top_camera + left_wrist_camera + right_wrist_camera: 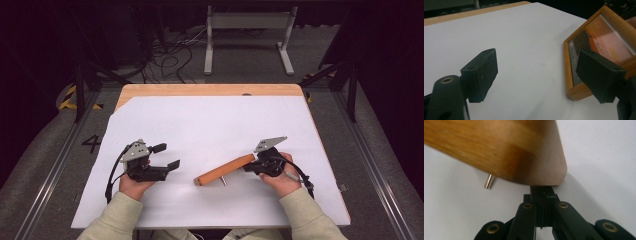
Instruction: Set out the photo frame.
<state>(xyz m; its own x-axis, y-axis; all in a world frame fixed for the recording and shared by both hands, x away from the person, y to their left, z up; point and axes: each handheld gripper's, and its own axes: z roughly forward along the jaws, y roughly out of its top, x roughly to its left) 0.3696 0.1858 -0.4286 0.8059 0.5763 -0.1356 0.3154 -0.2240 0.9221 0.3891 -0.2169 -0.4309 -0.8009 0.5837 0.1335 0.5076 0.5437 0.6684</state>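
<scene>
The right claw (251,165) is gripping the wooden picture frame (224,170) by one thin end, tilted above the tabletop (210,125) and reaching toward the open, empty left claw (167,156), so it is probably risking swinging or slipping loose.

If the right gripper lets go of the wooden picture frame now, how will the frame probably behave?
The picture frame, gripped at one end by the right gripper, looks stiff, so it should not bend. Tilted above the white sheet, it would likely drop flat rather than roll. Its shiny front pane may be glass, so probably fragile.
</scene>
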